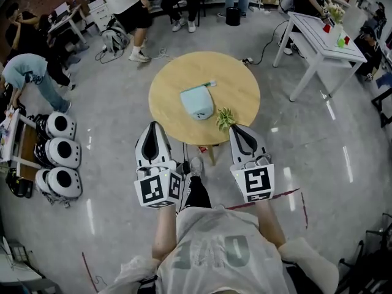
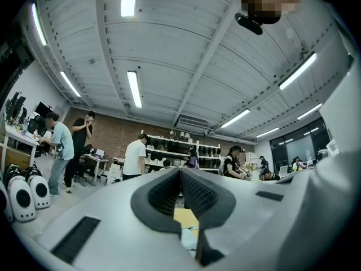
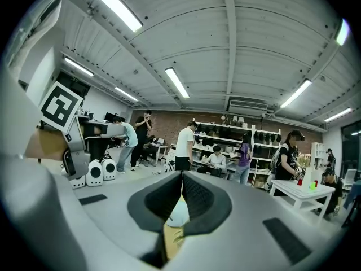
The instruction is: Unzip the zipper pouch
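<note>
Your left gripper (image 1: 153,127) and right gripper (image 1: 237,130) both have their jaws pressed together on nothing, short of the near edge of the round wooden table (image 1: 165,81). The pale blue zipper pouch (image 1: 197,101) lies near the table's middle, apart from both (its zip looks closed, so I judge the whole job is left). A small green thing (image 1: 225,119) sits just beside it. Beyond lie a grey floor (image 1: 110,121), a white table (image 1: 318,38) and people standing.

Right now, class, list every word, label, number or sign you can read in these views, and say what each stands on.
No text can be read for certain.
Shirt: large pale letters, upside down and creased, unreadable.
Left hand-held gripper and right hand-held gripper: square black-and-white markers, patterns, not words.
Zipper pouch: nothing readable at this size.
</note>
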